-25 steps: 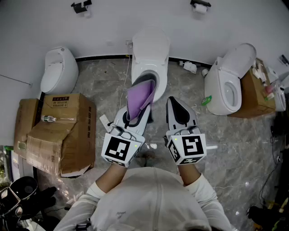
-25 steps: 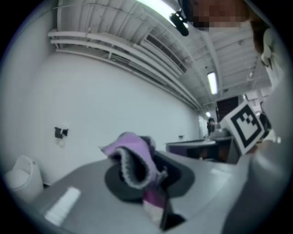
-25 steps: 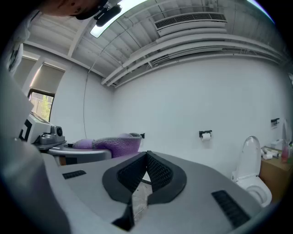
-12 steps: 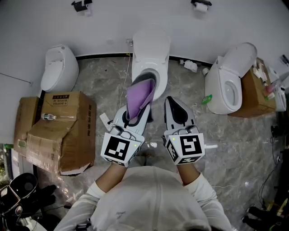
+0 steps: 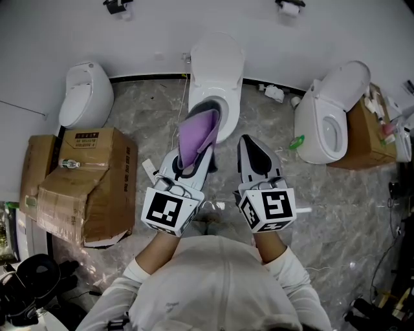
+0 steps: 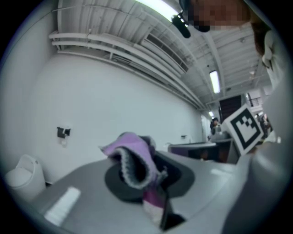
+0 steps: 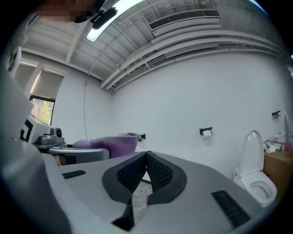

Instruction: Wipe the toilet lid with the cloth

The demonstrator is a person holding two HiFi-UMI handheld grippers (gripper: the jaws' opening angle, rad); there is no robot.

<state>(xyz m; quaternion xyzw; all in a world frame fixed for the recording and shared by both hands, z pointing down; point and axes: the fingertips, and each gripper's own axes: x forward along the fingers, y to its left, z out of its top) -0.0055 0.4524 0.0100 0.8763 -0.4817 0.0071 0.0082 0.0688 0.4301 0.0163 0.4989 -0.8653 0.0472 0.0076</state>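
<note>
A purple cloth (image 5: pixel 196 136) sticks out of my left gripper (image 5: pixel 194 157), whose jaws are shut on it; in the left gripper view the cloth (image 6: pixel 135 157) bulges between the dark pads. It hangs just before the middle toilet (image 5: pixel 217 71), whose lid stands up against the wall above the open bowl. My right gripper (image 5: pixel 254 152) is shut with nothing in it, level beside the left one; in the right gripper view its pads (image 7: pixel 145 171) meet at the tips and the cloth (image 7: pixel 112 145) shows at the left.
A closed white toilet (image 5: pixel 84 100) stands at the left and an open one (image 5: pixel 326 123) at the right. Cardboard boxes (image 5: pixel 84 184) lie on the marble floor at the left, another box (image 5: pixel 369 132) at the right. Paper holders (image 5: pixel 288 8) hang on the wall.
</note>
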